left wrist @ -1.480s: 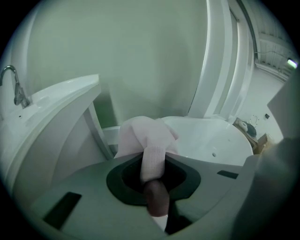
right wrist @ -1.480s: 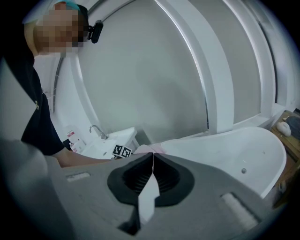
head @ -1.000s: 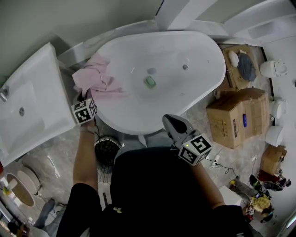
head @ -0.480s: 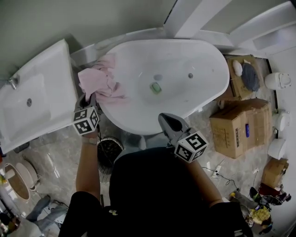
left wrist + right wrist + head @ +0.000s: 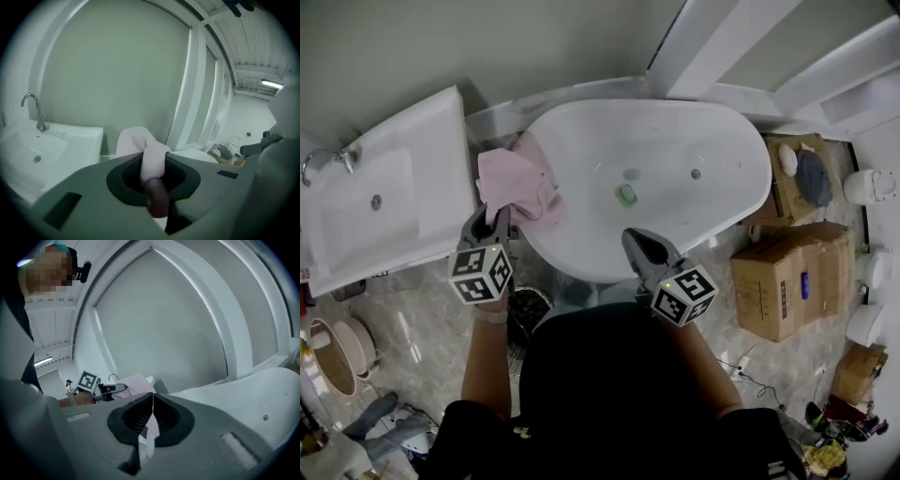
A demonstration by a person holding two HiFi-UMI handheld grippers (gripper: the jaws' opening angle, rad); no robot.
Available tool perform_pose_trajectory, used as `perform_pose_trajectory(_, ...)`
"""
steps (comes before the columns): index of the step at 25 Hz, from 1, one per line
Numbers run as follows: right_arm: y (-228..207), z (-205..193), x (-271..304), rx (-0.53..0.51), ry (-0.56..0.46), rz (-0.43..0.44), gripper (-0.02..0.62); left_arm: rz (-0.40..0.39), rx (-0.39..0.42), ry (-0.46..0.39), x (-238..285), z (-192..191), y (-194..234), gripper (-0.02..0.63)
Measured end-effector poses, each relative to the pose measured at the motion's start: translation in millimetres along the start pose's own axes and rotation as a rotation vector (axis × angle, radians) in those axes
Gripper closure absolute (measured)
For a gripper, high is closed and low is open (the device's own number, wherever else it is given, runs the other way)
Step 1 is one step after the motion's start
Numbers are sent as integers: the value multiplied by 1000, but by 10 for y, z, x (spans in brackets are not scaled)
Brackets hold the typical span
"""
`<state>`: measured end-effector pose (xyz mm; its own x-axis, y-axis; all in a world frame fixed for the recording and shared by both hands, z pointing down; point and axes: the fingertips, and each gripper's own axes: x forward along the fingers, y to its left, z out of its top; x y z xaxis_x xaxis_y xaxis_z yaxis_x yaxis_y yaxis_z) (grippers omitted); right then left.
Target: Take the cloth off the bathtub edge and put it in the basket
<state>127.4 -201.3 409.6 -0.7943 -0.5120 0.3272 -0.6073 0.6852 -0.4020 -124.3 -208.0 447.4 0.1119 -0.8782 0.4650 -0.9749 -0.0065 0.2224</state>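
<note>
- L tongs [image 5: 490, 217] closed on pink cloth [image 5: 511, 180], one fold pinched between the jaws.
- Cloth is over left rim of tub [image 5: 712, 230], betw. tub and sink [image 5: 384, 202].
- R tongs [image 5: 636, 240] shut, nothing in it, over near rim.
- Basket [image 5: 528, 302] on floor below, by L arm, apart from cloth.

A white washbasin [image 5: 366, 225] with a curved tap [image 5: 323, 161] is seen at nine o'clock. Cardboard boxes [image 5: 792, 281] are set at three o'clock on the marbled floor [image 5: 412, 319].
</note>
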Motion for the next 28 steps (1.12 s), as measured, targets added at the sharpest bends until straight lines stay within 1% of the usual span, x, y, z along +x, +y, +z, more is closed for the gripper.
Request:
perform_pose_trajectory(5,39,161,31,-5,-31,11,595,-2,-24,-28,-320,173,-104,537)
perform_pose_trajectory(9,112,232,48,-7,-40,20,595,-4,-13,-64,-591,336,-140,537)
perform_pose_trajectory(14,208,329,136,-23,-32,71,595,18,-12,-108,-894,453,-180,537)
perform_pose_trajectory(17,278,363,201,-40,-15,130,595,62,-28,-123,-1050,404,-187,537)
perform_pose_trajectory(21,437,365,346,-74,25,233,595,132,-75,-142,-1273,291,-152,537)
perform_pose_trajectory(28,730,293,496,-116,92,402,595,284,-157,-169,-1760,39,-116,537)
